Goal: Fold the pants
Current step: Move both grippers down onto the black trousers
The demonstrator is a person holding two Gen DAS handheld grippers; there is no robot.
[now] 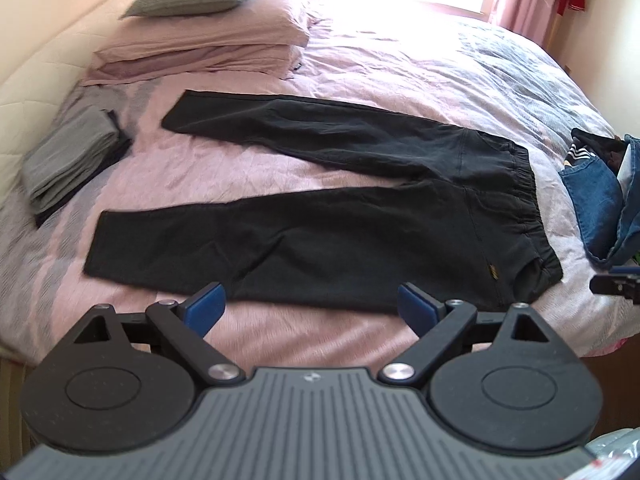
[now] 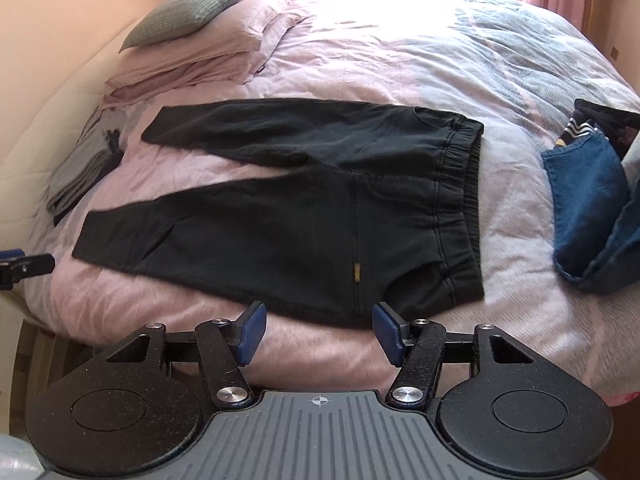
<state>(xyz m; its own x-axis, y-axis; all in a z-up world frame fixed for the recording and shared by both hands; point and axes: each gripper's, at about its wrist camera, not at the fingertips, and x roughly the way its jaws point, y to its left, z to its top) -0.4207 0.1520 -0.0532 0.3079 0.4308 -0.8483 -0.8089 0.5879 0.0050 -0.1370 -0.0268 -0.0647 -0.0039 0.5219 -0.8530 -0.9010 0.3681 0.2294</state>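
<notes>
Black pants (image 1: 360,200) lie flat near the bed's (image 1: 400,68) front edge. Left gripper (image 1: 312,308) and right gripper (image 2: 318,332) hover with jaws wide, empty. No containers show.

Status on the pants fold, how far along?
Done: black pants are spread flat on the pink bedspread, legs apart in a V, waistband to the right. A folded grey stack already sits to the left. In hand: nothing. Left gripper and right gripper are both open, just short of the near edge. Left: every fold, starting with bringing one leg over the other.
</notes>
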